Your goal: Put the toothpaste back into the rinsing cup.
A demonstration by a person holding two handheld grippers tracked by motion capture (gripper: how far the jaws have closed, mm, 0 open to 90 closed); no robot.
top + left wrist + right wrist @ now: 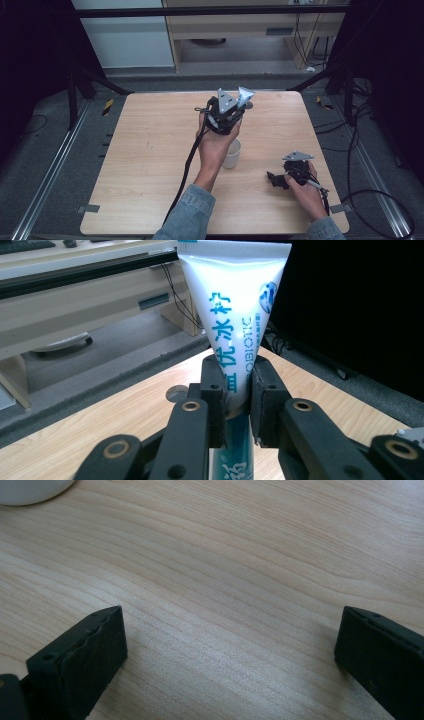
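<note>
A white and teal toothpaste tube (235, 305) stands upright between the jaws of my left gripper (238, 395), which is shut on its lower part. From above, the same left gripper (240, 106) is held over the far middle of the table with the tube (245, 95) sticking out past it. A white cup (232, 153) stands on the table just below that hand. My right gripper (272, 179) rests low near the front right of the table, jaws wide open over bare wood (230, 630). The cup's rim (30, 492) shows at the top left corner of the right gripper view.
The wooden table (150, 165) has bare room on its left half. A black cable (186, 170) trails from the left gripper toward the front edge. Beyond the far edge stand a wooden desk (250, 25) and floor cables (305, 45).
</note>
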